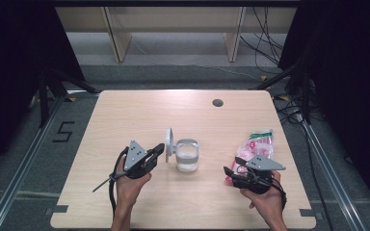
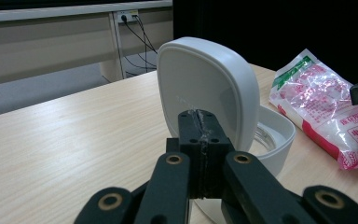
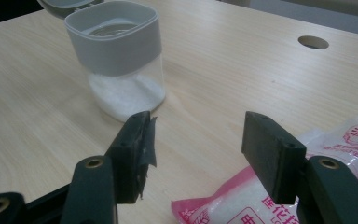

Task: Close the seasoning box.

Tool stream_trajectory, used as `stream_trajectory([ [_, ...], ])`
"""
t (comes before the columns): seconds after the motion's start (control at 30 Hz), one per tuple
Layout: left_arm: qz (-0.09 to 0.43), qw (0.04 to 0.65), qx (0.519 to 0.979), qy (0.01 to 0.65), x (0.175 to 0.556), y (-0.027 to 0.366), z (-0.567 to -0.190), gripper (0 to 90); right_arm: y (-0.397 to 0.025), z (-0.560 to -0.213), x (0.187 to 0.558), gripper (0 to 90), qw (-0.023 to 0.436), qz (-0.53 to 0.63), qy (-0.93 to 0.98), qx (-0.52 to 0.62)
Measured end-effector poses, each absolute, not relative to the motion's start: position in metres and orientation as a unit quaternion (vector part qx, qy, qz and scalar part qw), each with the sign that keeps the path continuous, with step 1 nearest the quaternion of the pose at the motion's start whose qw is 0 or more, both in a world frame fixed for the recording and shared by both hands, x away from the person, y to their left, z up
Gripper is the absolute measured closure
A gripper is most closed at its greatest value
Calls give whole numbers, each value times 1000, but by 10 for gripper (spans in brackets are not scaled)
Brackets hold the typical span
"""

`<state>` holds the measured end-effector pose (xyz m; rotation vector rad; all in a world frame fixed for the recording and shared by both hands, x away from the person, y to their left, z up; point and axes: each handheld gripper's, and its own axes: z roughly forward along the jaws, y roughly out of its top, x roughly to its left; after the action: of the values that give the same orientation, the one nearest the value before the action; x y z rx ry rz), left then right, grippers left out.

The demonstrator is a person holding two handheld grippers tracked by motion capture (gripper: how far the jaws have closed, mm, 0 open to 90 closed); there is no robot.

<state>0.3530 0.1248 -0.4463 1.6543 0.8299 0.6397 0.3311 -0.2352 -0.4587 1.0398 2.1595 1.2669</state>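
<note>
The table (image 1: pixel 139 110) is seen with the bag (image 1: pixel 257 147) lying right under and just ahead of the right gripper (image 3: pixel 196 144), long axis pointing away, jaws held wide apart over its near end. The jar (image 1: pixel 187 156) is parked beside the left gripper (image 2: pixel 200 140), whose jaws are pressed together behind the flipped-up lid (image 2: pixel 205 88).

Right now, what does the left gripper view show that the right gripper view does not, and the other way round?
Left gripper view: the lid's inner face, upright, with the shut left gripper at it. Right gripper view: the white powder in the jar's clear base, the table hole, and the open right gripper. Both: the jar and the bag.
</note>
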Motion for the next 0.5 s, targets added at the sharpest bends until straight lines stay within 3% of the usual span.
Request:
stream_trajectory([
  [0.5,267,556,708,344,356,112,-446,891,-231,-461,327,431,204,452,782,376],
])
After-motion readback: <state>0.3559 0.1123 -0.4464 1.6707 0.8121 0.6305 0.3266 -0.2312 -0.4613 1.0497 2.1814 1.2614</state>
